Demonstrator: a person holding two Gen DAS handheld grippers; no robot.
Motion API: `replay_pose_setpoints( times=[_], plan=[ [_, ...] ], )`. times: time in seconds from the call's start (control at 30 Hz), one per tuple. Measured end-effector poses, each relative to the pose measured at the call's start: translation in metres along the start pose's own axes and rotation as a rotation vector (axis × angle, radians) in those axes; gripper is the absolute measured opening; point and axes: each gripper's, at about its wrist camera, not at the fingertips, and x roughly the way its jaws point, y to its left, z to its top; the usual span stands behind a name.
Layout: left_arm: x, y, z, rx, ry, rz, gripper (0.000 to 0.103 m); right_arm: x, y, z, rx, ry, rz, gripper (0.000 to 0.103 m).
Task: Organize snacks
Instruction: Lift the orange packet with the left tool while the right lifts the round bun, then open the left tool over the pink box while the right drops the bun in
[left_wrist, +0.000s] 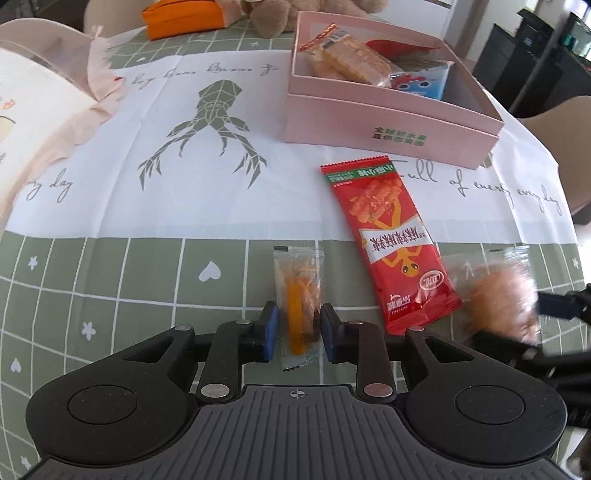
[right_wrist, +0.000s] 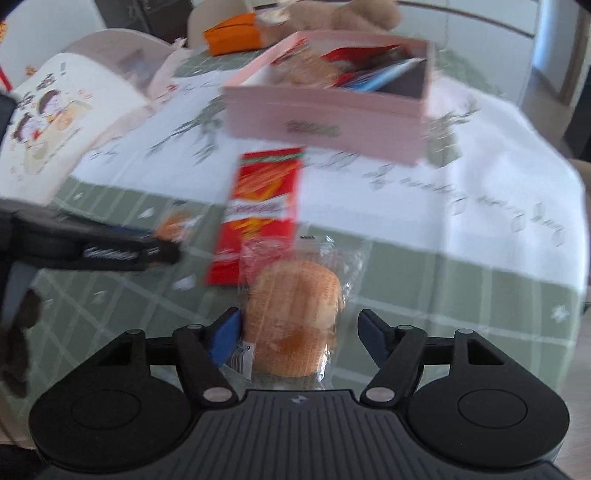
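Observation:
A pink box (left_wrist: 388, 122) at the far right of the table holds several snack packs; it also shows in the right wrist view (right_wrist: 317, 110). A red snack packet (left_wrist: 388, 240) lies in front of it, also seen from the right wrist (right_wrist: 262, 206). My left gripper (left_wrist: 297, 328) is open around a small clear pack with an orange snack (left_wrist: 299, 306), its pads close on both sides. My right gripper (right_wrist: 299, 332) is open around a clear-wrapped round bun (right_wrist: 291, 321); the left pad touches the wrapper. The bun shows blurred in the left wrist view (left_wrist: 498, 295).
A green checked tablecloth with a white printed panel (left_wrist: 184, 147) covers the table. An orange box (left_wrist: 177, 18) and a teddy bear (left_wrist: 288, 14) stand at the back. A cream printed bag (right_wrist: 55, 122) lies at the left. The left gripper shows at the left (right_wrist: 92, 247).

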Motion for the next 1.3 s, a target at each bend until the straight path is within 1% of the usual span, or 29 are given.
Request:
replay_pose_setpoints(
  times=[0.1,0.17,0.27,0.3,0.37,0.4,0.47,0.5,0.57,0.63,0.7,0.77,0.83,0.87,0.9,0.93,1.0,1.03,1.07,1.13,1.23,1.3],
  plan=[
    [0.000,-0.003,-0.001,-0.005,-0.003,0.019,0.029,0.002,-0.024,0.005,0.025,0.003,-0.008,0.069],
    [0.000,-0.002,-0.002,-0.012,-0.011,0.018,0.029,0.004,-0.036,0.005,0.043,0.012,0.009,0.070],
    [-0.001,-0.003,-0.004,0.000,-0.012,0.015,0.028,0.005,-0.044,0.008,0.044,0.007,0.016,0.073],
    [-0.002,-0.004,-0.003,-0.004,0.000,0.000,0.027,0.006,-0.044,0.008,0.050,0.006,0.017,0.073],
    [-0.007,-0.005,-0.004,-0.036,0.002,-0.086,0.026,0.006,-0.042,0.010,0.064,0.007,0.015,0.076],
    [-0.011,-0.008,-0.004,-0.040,-0.017,-0.111,0.026,0.007,-0.042,0.011,0.068,0.007,0.013,0.078],
    [-0.025,-0.018,0.003,-0.014,-0.075,-0.112,0.025,0.008,-0.038,0.011,0.073,0.004,0.005,0.080],
    [-0.032,-0.022,0.010,-0.005,-0.105,-0.133,0.025,0.008,-0.037,0.010,0.067,0.004,-0.001,0.080],
    [-0.047,-0.028,0.031,0.003,-0.156,-0.163,0.024,0.008,-0.034,0.009,0.038,0.005,-0.010,0.080],
    [-0.058,-0.032,0.055,0.021,-0.218,-0.149,0.024,0.007,-0.035,0.008,0.026,0.006,-0.015,0.080],
    [-0.067,-0.035,0.081,0.035,-0.288,-0.132,0.024,0.007,-0.037,0.007,0.036,0.009,-0.037,0.080],
    [-0.072,-0.035,0.107,0.028,-0.359,-0.134,0.025,0.006,-0.039,0.007,0.040,0.020,-0.057,0.080],
    [-0.069,-0.033,0.136,-0.001,-0.417,-0.164,0.025,0.005,-0.041,0.007,0.042,0.028,-0.063,0.080],
    [-0.062,-0.030,0.152,-0.023,-0.422,-0.191,0.026,0.005,-0.041,0.007,0.044,0.031,-0.066,0.080],
    [-0.053,-0.030,0.163,-0.040,-0.401,-0.207,0.026,0.005,-0.041,0.007,0.045,0.035,-0.071,0.079],
    [-0.042,-0.028,0.173,-0.058,-0.355,-0.219,0.027,0.005,-0.041,0.007,0.042,0.041,-0.078,0.079],
    [-0.028,-0.029,0.180,-0.076,-0.302,-0.226,0.027,0.005,-0.041,0.007,0.036,0.047,-0.093,0.073],
    [-0.026,-0.029,0.177,-0.071,-0.298,-0.222,0.027,0.004,-0.041,0.006,0.031,0.049,-0.100,0.068],
    [-0.026,-0.031,0.171,-0.056,-0.302,-0.210,0.027,0.003,-0.040,0.006,0.022,0.053,-0.104,0.066],
    [-0.026,-0.035,0.155,-0.013,-0.288,-0.190,0.027,-0.001,-0.041,0.005,0.011,0.064,-0.082,0.058],
    [-0.025,-0.029,0.120,0.008,-0.239,-0.203,0.027,-0.007,-0.042,0.006,0.020,0.082,-0.037,0.055],
    [-0.024,-0.018,0.095,-0.010,-0.212,-0.214,0.027,-0.014,-0.045,0.015,0.027,0.059,-0.040,0.055]
  ],
)
